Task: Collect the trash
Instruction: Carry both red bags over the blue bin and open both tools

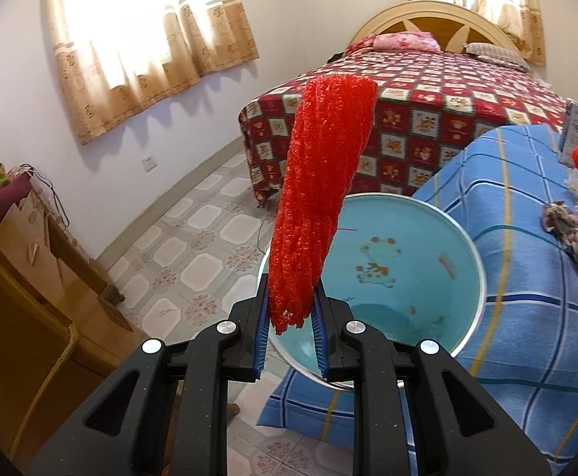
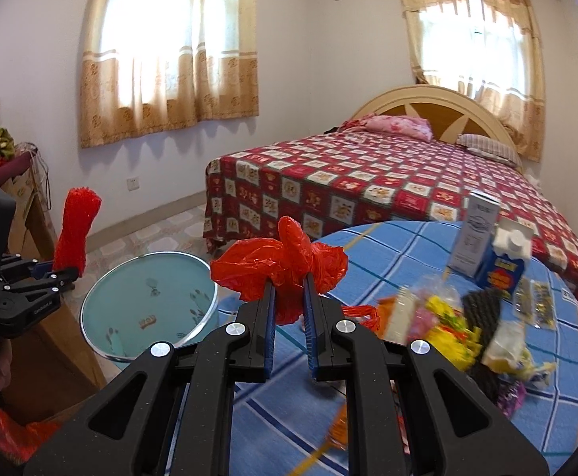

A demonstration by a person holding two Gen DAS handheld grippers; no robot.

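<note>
Red foam net (image 1: 320,198) upright, lengthwise

Bright backlit windows (image 2: 170,47) blown out, fisheye-warped edges, slight blur

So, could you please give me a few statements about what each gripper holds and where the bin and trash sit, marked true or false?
1. The left gripper is shut on a red foam net. True.
2. The right gripper is open and holds nothing. False: it is shut on a red plastic bag.
3. The teal bin already holds the foam net. False: the net is still gripped above it.
4. Wrappers and cartons lie on the blue checked cloth. True.
</note>
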